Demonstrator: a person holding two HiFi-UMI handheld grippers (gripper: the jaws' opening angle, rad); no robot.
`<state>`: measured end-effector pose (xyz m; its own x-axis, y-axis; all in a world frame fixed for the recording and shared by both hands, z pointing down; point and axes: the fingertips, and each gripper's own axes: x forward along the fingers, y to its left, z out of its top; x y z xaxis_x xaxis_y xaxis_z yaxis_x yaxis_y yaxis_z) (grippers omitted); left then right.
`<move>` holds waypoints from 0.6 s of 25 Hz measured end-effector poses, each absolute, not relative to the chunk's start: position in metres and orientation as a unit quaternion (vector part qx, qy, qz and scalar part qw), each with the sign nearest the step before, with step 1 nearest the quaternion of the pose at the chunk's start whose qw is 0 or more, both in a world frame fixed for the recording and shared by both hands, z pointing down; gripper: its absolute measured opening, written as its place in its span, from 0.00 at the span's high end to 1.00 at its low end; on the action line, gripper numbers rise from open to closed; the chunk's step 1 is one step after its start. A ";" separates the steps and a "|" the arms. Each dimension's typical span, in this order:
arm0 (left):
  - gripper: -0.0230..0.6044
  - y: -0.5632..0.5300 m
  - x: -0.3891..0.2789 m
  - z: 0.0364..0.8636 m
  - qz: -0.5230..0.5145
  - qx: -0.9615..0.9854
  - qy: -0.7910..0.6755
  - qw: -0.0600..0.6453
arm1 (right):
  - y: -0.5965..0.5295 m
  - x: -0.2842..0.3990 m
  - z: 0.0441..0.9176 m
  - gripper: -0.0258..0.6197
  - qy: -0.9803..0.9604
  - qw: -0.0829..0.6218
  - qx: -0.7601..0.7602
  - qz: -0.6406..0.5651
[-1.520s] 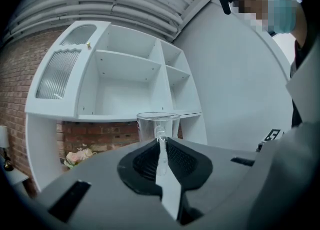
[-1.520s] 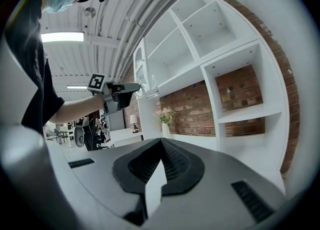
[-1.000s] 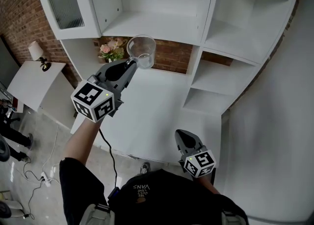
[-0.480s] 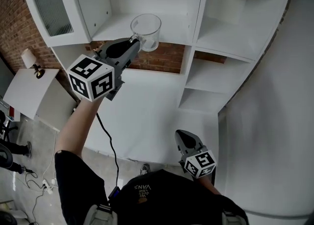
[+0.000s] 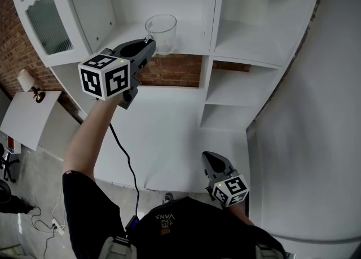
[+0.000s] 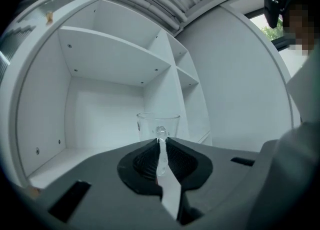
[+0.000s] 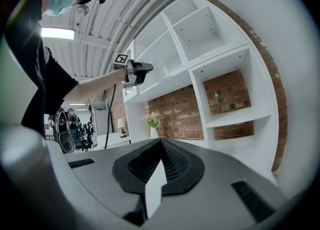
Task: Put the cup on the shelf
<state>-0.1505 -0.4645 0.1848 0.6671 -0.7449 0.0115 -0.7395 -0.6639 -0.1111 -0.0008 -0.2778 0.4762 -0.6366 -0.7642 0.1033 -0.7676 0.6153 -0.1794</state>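
"Well, what does the left gripper (image 5: pixel 149 41) hold?"

"A clear, round glass cup (image 5: pixel 162 32), pinched by its thin handle (image 6: pixel 161 146) between ribbed black pads (image 6: pixel 145 161), over the smooth white shelf (image 5: pixel 192 38)."

"Resting on the shelf?"

"Can't tell; the jaws hide its bottom. The right gripper (image 5: pixel 210 161), well below the shelf, is closed on nothing."
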 end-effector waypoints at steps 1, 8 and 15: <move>0.91 -0.468 -0.151 0.185 -0.030 -0.911 0.408 0.043 | -0.278 0.000 0.476 0.97 -0.898 0.009 0.427 0.103; 0.91 -0.488 -0.152 0.191 -0.055 -0.905 0.422 0.029 | -0.279 0.002 0.477 0.97 -0.897 0.015 0.429 0.103; 0.91 -0.504 -0.149 0.191 -0.069 -0.903 0.424 0.001 | -0.282 0.000 0.476 0.97 -0.900 0.019 0.424 0.103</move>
